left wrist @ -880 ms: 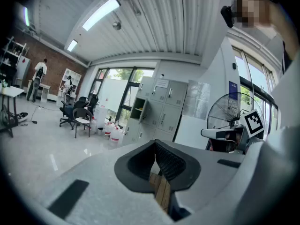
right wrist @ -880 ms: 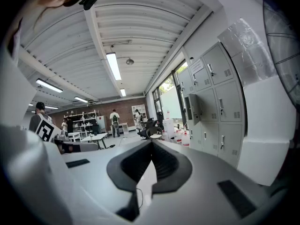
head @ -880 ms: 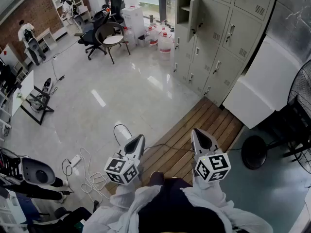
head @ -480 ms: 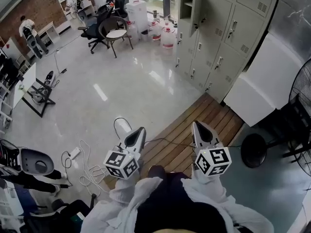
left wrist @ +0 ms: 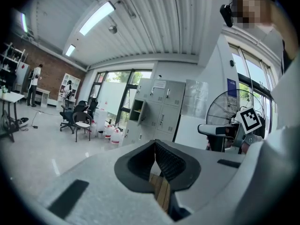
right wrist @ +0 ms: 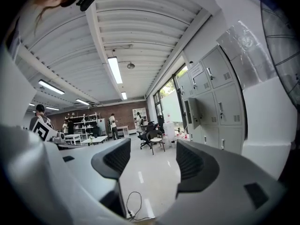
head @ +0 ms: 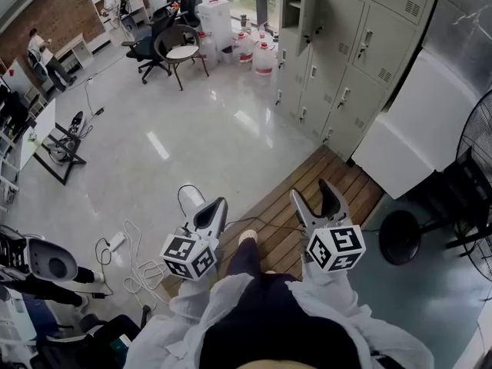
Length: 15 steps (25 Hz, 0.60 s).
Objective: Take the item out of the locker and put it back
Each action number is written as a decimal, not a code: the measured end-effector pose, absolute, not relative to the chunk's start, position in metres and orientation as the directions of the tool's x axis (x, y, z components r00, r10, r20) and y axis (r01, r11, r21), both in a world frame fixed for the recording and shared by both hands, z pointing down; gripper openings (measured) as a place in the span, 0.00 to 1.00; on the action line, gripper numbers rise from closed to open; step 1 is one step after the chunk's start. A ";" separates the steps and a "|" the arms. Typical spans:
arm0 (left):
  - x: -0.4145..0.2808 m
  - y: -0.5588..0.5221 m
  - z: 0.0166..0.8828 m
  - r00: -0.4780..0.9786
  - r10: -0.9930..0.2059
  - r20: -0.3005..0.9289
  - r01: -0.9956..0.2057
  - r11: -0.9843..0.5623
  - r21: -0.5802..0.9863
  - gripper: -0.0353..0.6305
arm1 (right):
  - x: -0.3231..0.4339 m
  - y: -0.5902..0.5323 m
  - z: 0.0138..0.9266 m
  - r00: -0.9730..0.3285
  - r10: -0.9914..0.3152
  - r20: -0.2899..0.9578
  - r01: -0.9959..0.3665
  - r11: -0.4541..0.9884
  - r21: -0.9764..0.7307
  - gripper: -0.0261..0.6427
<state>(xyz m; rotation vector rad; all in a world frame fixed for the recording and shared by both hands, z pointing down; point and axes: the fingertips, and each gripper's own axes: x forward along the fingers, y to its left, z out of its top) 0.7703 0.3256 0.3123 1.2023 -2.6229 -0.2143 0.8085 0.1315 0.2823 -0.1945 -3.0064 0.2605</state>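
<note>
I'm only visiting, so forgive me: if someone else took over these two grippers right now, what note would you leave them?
The left gripper is shut and empty.
The right gripper is open, nothing between its jaws.
The lockers stand ahead, out of reach; one door is open, and no item can be made out inside.
Done: nothing that shows.
Left: walk over, take the item out, put it back.

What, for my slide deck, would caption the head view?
On wooden decking, a person holds left tongs shut, right tongs open, both empty; lockers ahead, one door ajar.
</note>
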 end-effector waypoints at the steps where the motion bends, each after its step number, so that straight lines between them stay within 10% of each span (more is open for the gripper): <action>1: 0.769 0.323 0.312 -0.626 -0.763 0.162 -0.727 0.646 0.232 0.06 | 0.807 0.130 0.283 -0.984 0.139 0.109 0.118 0.976 -0.181 0.48; 15: 0.703 0.282 0.313 -0.574 -0.803 0.160 -0.769 0.596 0.230 0.06 | 0.753 0.103 0.288 -0.986 0.118 0.118 0.093 0.975 -0.201 0.67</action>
